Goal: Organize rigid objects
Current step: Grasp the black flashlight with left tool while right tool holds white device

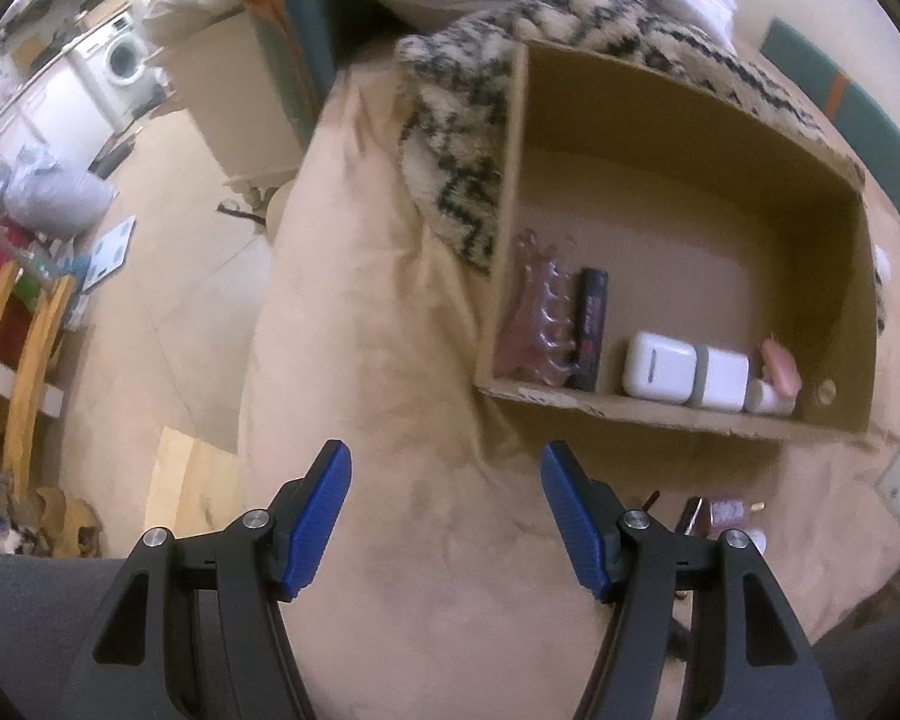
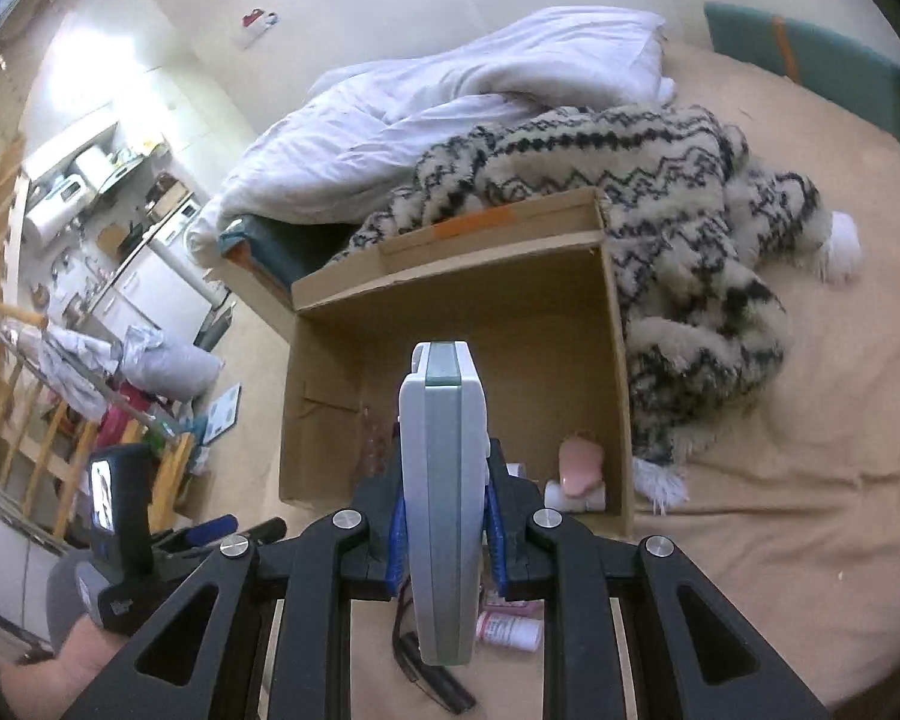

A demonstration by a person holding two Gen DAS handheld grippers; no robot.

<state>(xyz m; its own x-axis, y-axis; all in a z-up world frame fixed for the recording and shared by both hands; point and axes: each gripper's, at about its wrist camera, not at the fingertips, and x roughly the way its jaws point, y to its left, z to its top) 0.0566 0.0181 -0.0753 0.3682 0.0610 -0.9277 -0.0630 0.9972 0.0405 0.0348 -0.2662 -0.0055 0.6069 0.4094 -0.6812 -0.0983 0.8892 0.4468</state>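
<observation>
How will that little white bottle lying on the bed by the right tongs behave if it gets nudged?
The white bottle lies on its side and looks round, so it may roll. The soft bed sheet would probably slow it. It seems small and rigid, likely light.

i'm working in a lived-in home, a studio flat by the look: a bed (image 2: pixel 810 420) with a rumpled white duvet (image 2: pixel 450 102), a washing machine (image 1: pixel 125 57) and kitchen counters (image 2: pixel 90 192) beyond its far corner.
</observation>
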